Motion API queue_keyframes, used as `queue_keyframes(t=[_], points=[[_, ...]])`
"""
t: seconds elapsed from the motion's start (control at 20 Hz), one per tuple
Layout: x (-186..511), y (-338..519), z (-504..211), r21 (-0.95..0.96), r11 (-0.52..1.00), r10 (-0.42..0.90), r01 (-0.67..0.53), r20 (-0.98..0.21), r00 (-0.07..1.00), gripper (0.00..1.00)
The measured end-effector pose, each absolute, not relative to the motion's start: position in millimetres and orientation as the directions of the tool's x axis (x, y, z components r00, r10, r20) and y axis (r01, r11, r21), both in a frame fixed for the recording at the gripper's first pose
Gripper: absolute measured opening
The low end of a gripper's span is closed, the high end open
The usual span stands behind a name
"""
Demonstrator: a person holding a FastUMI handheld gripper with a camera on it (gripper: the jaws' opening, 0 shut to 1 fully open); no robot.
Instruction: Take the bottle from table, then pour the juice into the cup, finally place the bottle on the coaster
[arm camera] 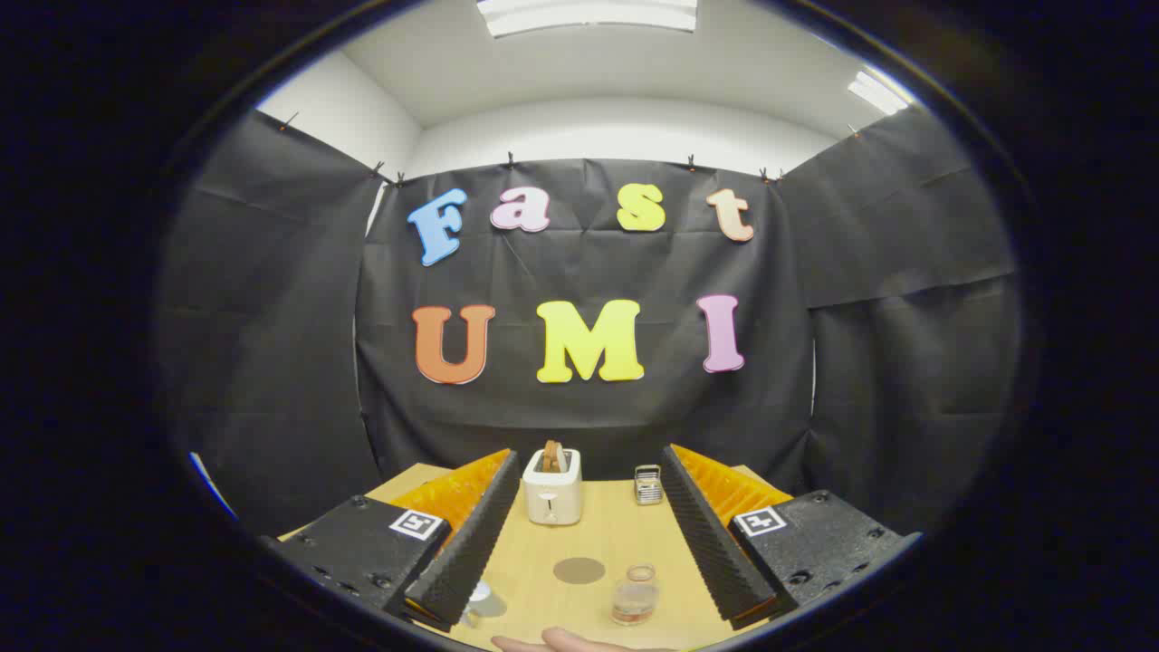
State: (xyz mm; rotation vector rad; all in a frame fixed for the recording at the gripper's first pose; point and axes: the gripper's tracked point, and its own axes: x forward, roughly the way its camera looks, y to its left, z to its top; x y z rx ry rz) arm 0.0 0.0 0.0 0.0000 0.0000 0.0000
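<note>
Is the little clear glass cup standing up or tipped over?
Standing up. The small clear glass cup sits upright on the wooden table, its round rim facing up, between the open gripper fingers.

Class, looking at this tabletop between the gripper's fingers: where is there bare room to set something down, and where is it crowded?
The gripper is open. Bare table lies between the toaster, the small rack and the coaster. Nearer, it is crowded: the coaster, a glass, a hand.
</note>
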Motion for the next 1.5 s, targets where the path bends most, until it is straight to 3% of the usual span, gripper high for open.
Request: queue_keyframes(t=[0.75, 1.5], points=[[-14, 34, 10, 0.021, 0.999, 0.030, -0.031, 0.027, 0.999, 1.00], [-10, 11, -22, 0.009, 1.000, 0.005, -0.005, 0.027, 1.000, 1.00]])
